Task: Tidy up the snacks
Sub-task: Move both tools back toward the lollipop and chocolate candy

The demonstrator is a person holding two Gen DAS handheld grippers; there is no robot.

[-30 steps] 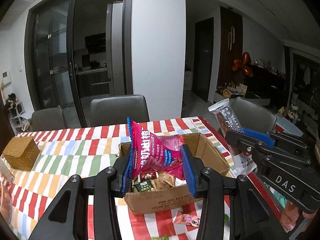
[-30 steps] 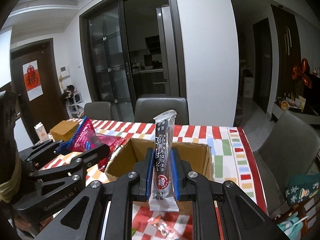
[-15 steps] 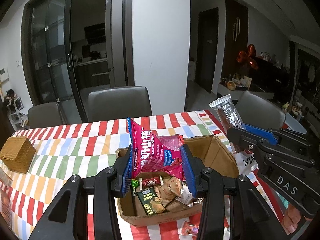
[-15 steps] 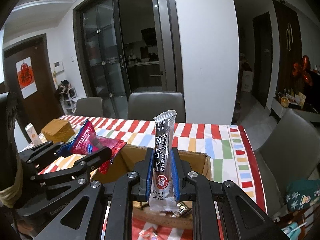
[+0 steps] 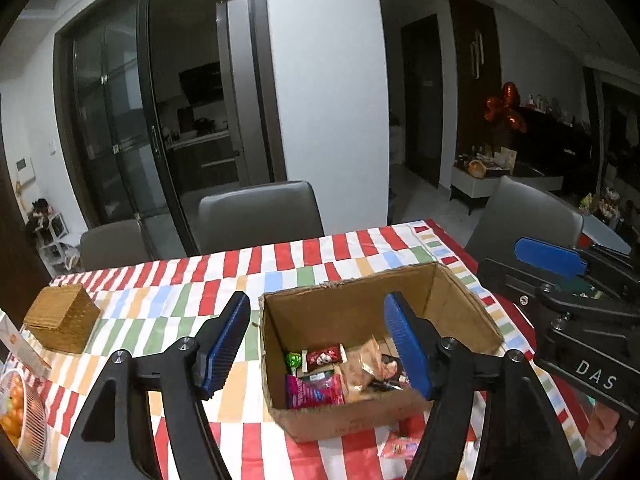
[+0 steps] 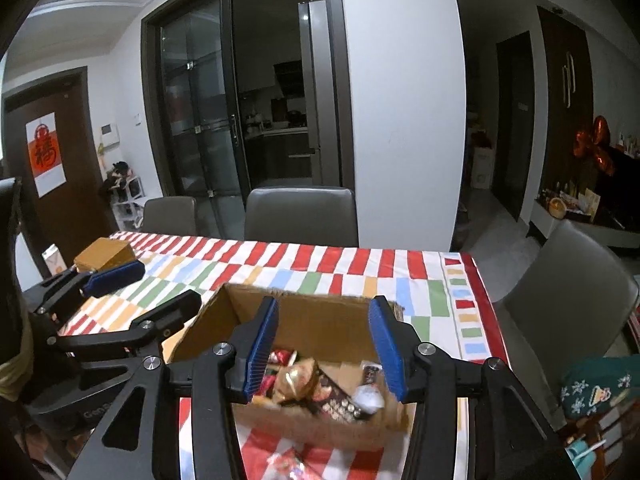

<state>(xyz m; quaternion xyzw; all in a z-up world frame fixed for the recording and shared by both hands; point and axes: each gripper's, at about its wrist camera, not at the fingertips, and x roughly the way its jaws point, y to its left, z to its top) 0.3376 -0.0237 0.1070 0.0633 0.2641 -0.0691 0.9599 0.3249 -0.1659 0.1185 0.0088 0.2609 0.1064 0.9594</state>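
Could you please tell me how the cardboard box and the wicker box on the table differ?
The cardboard box is open-topped and holds snack packets; the wicker box is closed. The cardboard box is larger with smooth walls; the wicker box is smaller and woven. Both are brownish and sit on the striped tablecloth.

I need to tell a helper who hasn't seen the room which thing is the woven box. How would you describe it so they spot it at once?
Start at the table with the red, green and blue striped cloth. From the open brown cardboard box of snacks near its middle, look towards the left end. There sits the small tan wicker box with a sloped lid, the only woven, closed container on the table.
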